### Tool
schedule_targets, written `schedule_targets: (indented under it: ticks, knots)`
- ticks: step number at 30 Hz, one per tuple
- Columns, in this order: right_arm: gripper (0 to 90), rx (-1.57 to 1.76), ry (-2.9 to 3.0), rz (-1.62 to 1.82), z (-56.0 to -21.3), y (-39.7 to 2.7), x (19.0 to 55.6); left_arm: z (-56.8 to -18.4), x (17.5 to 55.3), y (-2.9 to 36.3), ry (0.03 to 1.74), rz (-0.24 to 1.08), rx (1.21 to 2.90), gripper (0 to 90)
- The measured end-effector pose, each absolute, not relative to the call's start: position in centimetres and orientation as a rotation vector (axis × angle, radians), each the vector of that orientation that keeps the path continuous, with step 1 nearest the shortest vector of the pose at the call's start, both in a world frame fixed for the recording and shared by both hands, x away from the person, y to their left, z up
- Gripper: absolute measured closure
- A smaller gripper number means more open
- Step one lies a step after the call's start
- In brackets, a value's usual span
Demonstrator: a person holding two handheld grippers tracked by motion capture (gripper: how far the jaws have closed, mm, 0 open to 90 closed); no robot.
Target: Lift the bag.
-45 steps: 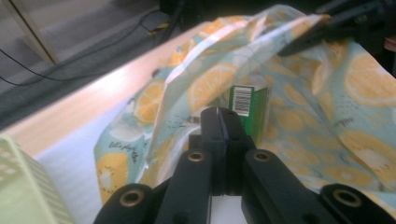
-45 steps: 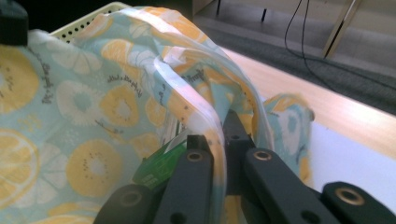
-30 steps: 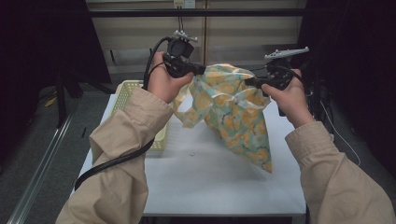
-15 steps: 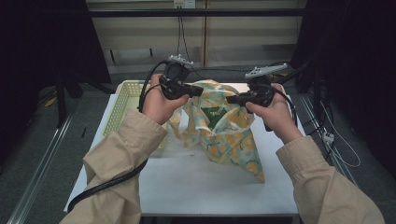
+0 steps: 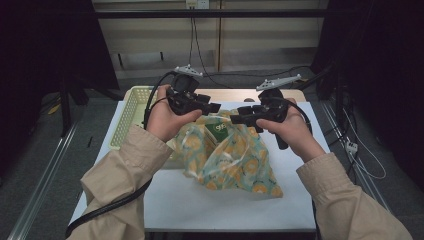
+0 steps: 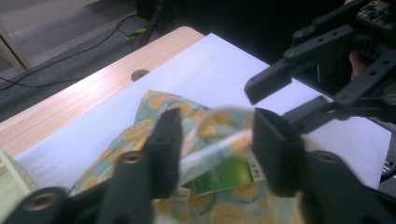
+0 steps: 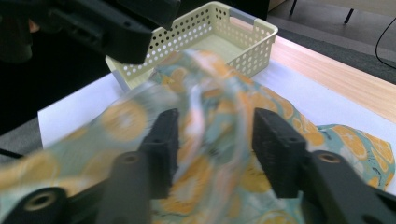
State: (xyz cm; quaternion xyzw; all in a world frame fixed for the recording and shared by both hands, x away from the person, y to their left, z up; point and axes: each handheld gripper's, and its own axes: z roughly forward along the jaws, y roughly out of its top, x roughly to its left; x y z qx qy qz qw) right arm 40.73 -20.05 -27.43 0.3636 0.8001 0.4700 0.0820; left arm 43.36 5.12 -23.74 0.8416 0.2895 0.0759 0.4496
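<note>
Orange-print bag (image 5: 235, 160), a soft teal cloth sack patterned with orange slices, lies slumped on the white counter (image 5: 300, 200) between the two hands, its mouth gaping upward. A green packet (image 5: 218, 131) with white lettering too small to read sits inside the opening; the left gripper view shows its green label (image 6: 219, 175) under a loose, blurred fold of cloth. A pale yellow perforated basket (image 5: 131, 112) stands at the counter's left edge, just beside the bag; nothing shows inside it in the right gripper view. The left gripper (image 5: 212, 107) has just been opening, jaws spread, with the bag's edge between them but not pinched. The right gripper (image 5: 237, 119) has likewise just been opening, cloth slack and blurred between its parted jaws.
</note>
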Motion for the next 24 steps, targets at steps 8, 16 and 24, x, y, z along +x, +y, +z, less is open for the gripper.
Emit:
schedule_targets:
  ticks: [8, 16, 24]
  knots:
    - [39.9, 1.095, 2.363, 1.392, -27.3, -21.4, 40.3, -24.3, 43.2, 6.0, 0.688, 0.222, 2.088, 23.1]
    - [28.6, 1.091, 2.358, 1.377, -29.5, -23.8, 39.2, -26.1, 42.4, 8.4, 0.667, 0.223, 2.079, 10.3]
    - [25.3, 1.115, 2.351, 1.362, -31.7, -25.8, 38.1, -28.1, 41.0, 10.5, 0.663, 0.219, 2.094, 8.4]
